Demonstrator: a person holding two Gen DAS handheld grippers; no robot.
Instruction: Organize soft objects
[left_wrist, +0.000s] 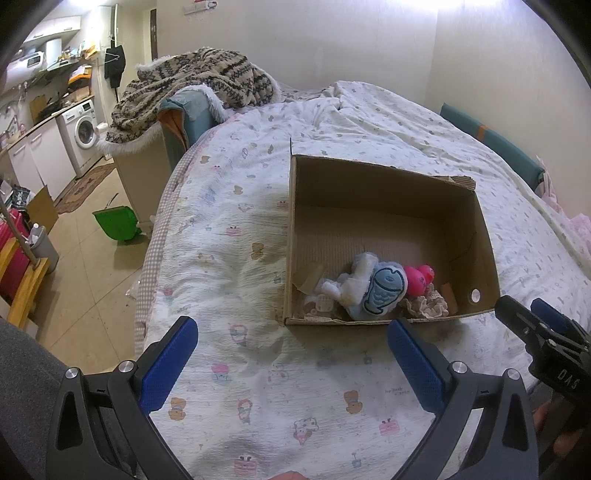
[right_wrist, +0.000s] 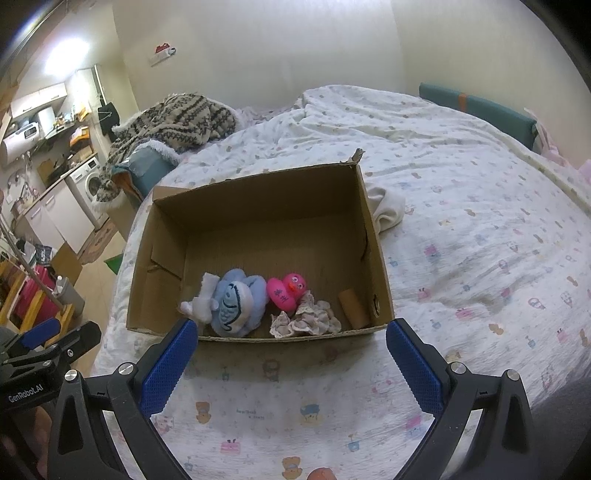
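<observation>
Cardboard box (right_wrist: 258, 206) sits on the bedspread (right_wrist: 461, 258) before us; we see the blue fish plush (right_wrist: 236, 306), pink duck (right_wrist: 286, 291) and lace scrunchie (right_wrist: 306, 319) along its near wall; our left gripper (left_wrist: 291, 354) and right gripper (right_wrist: 291, 354) gape wide, holding nothing.

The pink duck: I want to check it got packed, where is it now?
In the right wrist view the pink duck sits inside the cardboard box, near its front wall, between the blue plush and the cardboard tube, just behind the lacy scrunchie.
</observation>
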